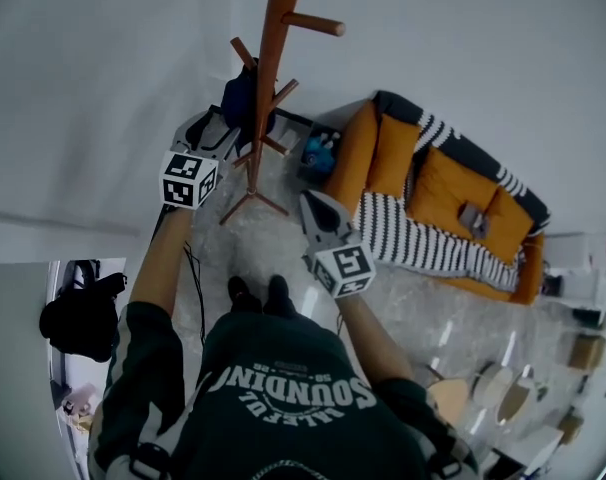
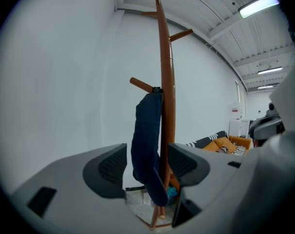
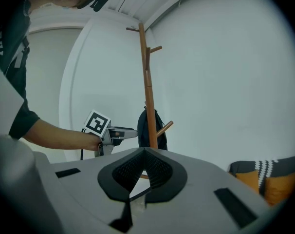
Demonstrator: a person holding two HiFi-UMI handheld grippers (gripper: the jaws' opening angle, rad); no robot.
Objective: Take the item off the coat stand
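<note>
The left gripper has its jaws spread wide and points at a dark blue fabric item, which shows in the gap between them (whether the pads touch the cloth cannot be told). The right gripper is held lower and further back, its jaws brought together at the tips with nothing between them.

The item hangs limp against the pole of a tall brown wooden coat stand, its top caught at a short angled wooden peg about halfway up. The stand rises from a pale marbled floor close to a plain white wall. Well to the right stands an orange sofa draped with a black-and-white striped blanket.
</note>
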